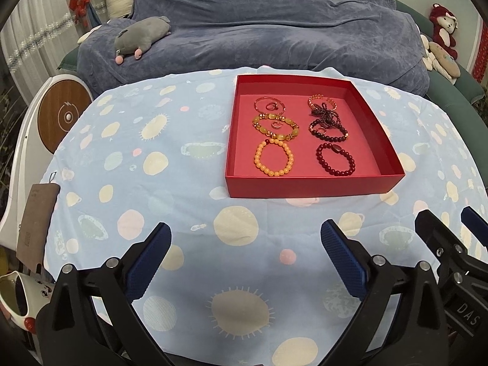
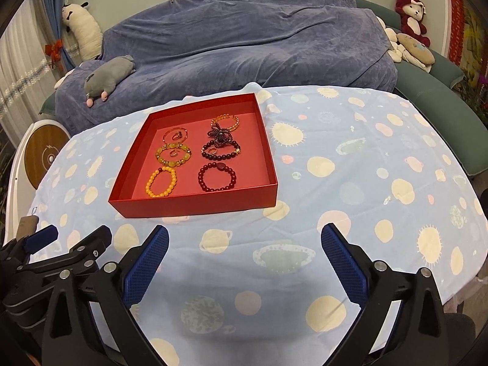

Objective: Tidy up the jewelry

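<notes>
The red tray (image 1: 308, 187) sits on the spotted cloth (image 1: 152, 158), well ahead of both grippers. Inside lie two columns of jewelry: an orange bracelet (image 1: 274, 158) nearest on the left, an amber one (image 1: 275, 127) with a ring (image 1: 277, 125) inside it behind that; a dark red bracelet (image 1: 335, 159) nearest on the right. The left gripper (image 1: 245, 256) and right gripper (image 2: 244, 257) both stand released, jaws wide, nothing between them, above bare cloth.
</notes>
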`<state>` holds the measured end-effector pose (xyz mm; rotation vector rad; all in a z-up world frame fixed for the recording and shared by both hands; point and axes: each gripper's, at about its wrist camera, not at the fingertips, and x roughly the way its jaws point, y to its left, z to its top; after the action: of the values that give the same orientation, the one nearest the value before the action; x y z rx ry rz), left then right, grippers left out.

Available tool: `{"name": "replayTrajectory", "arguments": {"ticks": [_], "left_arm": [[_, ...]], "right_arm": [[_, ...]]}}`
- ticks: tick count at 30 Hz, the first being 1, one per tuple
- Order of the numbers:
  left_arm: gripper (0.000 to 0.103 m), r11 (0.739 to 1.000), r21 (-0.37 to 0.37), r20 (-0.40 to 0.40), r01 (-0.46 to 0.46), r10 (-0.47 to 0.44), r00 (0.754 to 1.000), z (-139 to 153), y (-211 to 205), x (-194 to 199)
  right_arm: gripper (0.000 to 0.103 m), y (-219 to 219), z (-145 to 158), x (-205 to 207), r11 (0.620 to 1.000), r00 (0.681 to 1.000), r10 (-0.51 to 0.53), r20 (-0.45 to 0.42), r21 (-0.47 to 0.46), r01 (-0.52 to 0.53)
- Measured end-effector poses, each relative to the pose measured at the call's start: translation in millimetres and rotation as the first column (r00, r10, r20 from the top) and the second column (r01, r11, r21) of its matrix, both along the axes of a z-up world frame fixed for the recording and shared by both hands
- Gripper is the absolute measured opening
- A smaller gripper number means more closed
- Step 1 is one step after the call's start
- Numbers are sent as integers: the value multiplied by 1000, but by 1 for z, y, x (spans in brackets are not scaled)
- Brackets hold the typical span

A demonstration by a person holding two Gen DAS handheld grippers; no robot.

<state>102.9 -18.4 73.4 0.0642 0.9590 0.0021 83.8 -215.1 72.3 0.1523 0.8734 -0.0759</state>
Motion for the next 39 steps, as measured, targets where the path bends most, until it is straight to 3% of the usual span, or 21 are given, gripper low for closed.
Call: {"name": "replayTrajectory", "arguments": {"ticks": [39], "left_arm": [[94, 1000, 1, -10, -20, 20, 1000, -5, 0, -1]], "right_arm": [[97, 4, -5, -1, 1000, 1000, 1, -28, -27, -2]]}}
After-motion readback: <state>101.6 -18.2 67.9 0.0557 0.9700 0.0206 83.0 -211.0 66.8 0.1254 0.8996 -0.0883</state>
